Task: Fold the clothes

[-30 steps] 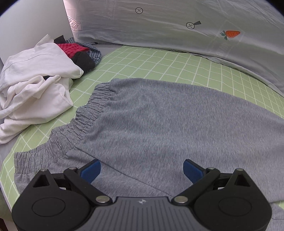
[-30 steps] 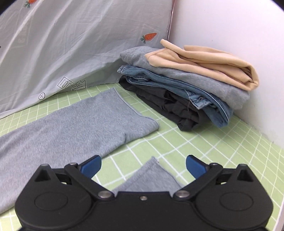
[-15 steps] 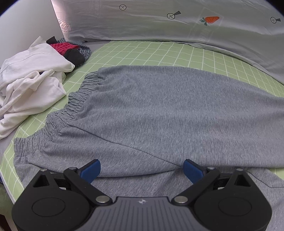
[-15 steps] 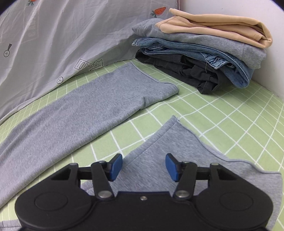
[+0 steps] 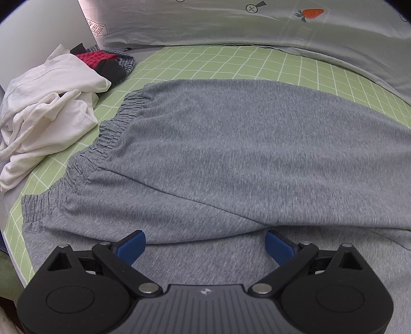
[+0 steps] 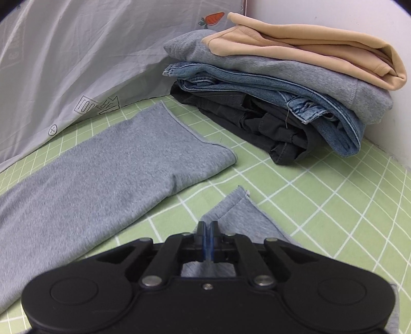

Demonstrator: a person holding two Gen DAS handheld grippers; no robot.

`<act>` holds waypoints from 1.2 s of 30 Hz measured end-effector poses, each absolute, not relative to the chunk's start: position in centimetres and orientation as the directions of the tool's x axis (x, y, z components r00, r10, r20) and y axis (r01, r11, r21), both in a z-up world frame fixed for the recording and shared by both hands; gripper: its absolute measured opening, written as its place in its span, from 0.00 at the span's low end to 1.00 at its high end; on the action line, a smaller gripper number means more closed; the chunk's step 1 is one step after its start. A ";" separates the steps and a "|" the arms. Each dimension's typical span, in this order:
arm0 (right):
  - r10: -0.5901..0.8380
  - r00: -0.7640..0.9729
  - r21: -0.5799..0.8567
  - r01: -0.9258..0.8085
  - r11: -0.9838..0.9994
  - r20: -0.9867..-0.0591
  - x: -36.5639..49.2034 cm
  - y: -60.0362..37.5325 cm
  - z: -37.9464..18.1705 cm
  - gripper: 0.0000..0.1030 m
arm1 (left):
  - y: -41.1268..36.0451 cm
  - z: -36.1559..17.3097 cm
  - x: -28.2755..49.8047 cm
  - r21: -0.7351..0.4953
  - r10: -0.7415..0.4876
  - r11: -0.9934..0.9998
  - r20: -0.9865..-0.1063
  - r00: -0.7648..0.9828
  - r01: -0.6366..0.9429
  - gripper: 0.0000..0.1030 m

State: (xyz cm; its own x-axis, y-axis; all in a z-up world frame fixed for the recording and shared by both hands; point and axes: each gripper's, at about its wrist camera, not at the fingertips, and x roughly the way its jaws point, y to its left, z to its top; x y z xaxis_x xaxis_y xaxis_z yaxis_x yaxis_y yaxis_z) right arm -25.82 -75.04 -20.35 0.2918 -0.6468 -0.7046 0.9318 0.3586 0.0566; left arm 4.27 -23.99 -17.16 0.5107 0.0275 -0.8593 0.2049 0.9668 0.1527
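Note:
Grey sweatpants [image 5: 231, 154] lie flat on the green checked sheet, with the elastic waistband [image 5: 108, 138] at the left. My left gripper [image 5: 205, 245] hovers open just over the cloth near the crotch fold, its blue pads wide apart and holding nothing. In the right wrist view the far leg [image 6: 115, 179] lies flat. The near leg's cuff [image 6: 231, 208] rises in a small ridge into my right gripper [image 6: 207, 232], whose jaws are closing, the pads pinched together on that cuff.
A rumpled white garment [image 5: 48, 110] with red and dark pieces lies left of the waistband. A folded stack [image 6: 282, 90] of beige, grey, denim and black clothes sits by the wall at right. A grey carrot-print pillow [image 5: 231, 23] runs along the back.
The right gripper's jaws went from wide open to shut on the near leg's cuff while it moved forward and down. The left gripper shifted over the pants early on, then held still.

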 end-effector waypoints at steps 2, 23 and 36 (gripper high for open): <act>-0.653 0.295 0.072 0.935 0.346 -0.697 -26.2 -75.1 -19.9 0.39 | -24.1 -17.1 4.3 0.162 0.032 0.964 -0.858 0.512 0.211 0.96; -0.593 0.383 0.389 0.913 0.125 -0.708 -41.0 -61.6 -20.7 1.00 | -18.4 -17.1 2.1 0.106 -0.020 0.966 -0.878 0.479 0.235 0.96; -0.579 0.607 0.791 0.602 -0.113 -0.544 -46.1 -59.6 -22.6 0.96 | -13.1 -17.2 1.0 0.005 -0.088 0.980 -0.887 0.454 0.199 0.96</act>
